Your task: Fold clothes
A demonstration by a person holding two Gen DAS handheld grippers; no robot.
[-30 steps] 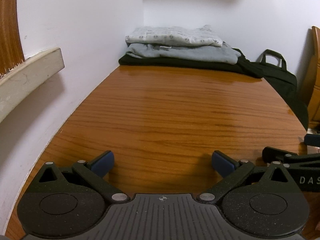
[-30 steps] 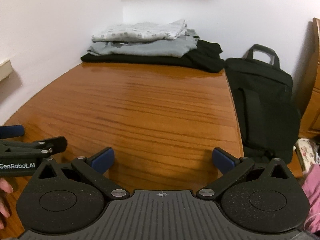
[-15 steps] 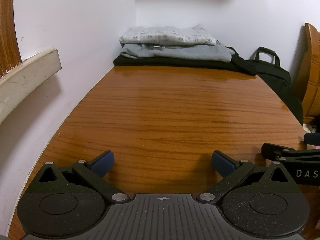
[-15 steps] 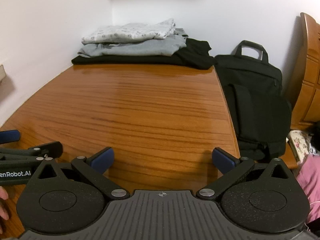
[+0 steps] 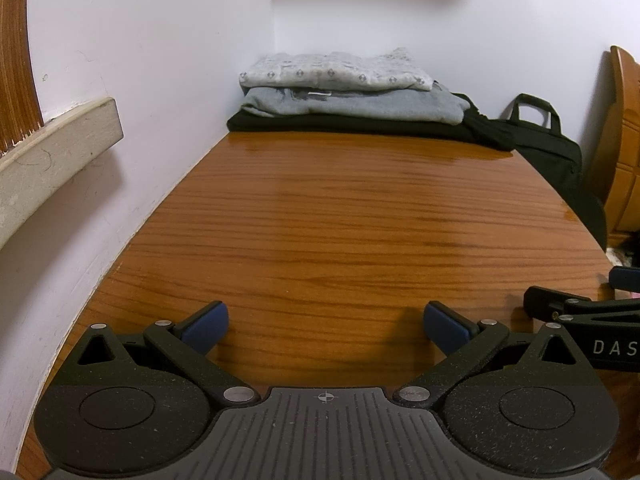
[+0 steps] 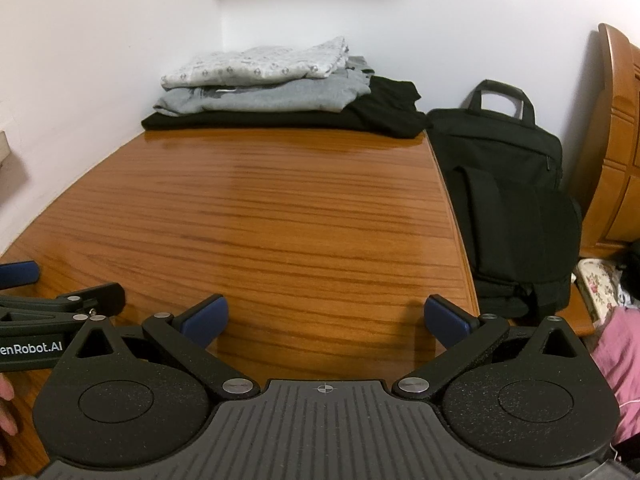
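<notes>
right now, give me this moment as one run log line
left gripper: open, empty | right gripper: open, empty | clothes stack: folded, far table end | table: bare in front

Both wrist views low over table (image 5: pixel 340 220), side by side, facing clothes stack (image 6: pixel 260 88)

The left gripper (image 5: pixel 326 326) is level, its jaws spread wide with nothing between the blue pads (image 5: pixel 206 322). The right gripper (image 6: pixel 326 320) is posed the same, jaws wide and empty. The two sit side by side, each showing at the other's 3 or 9 o'clock edge. A fingertip (image 6: pixel 7 412) shows at 8 o'clock in the right view.
</notes>
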